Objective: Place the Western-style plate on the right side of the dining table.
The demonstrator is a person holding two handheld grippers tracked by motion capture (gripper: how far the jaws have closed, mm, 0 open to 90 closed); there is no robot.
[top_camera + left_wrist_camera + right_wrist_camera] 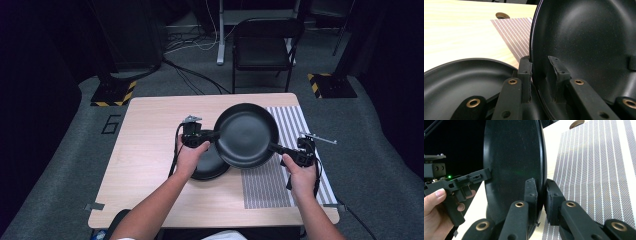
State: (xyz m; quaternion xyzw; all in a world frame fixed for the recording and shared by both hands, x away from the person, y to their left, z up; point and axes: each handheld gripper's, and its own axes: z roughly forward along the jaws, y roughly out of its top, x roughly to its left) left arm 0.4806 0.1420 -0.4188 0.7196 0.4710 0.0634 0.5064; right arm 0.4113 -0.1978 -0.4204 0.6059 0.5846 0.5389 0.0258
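Observation:
A black pan hangs tilted above the table, held between both grippers. My left gripper is shut on its left rim; in the left gripper view the jaws pinch the pan's edge. My right gripper is shut on the lower right rim; in the right gripper view the jaws clamp the pan's wall, with the left gripper and a hand beyond. A second black pan lies flat on the table under the first.
The wooden table carries a striped mat on its right side, partly under the lifted pan. A cable hole sits near the table's far edge. A black chair stands beyond the table.

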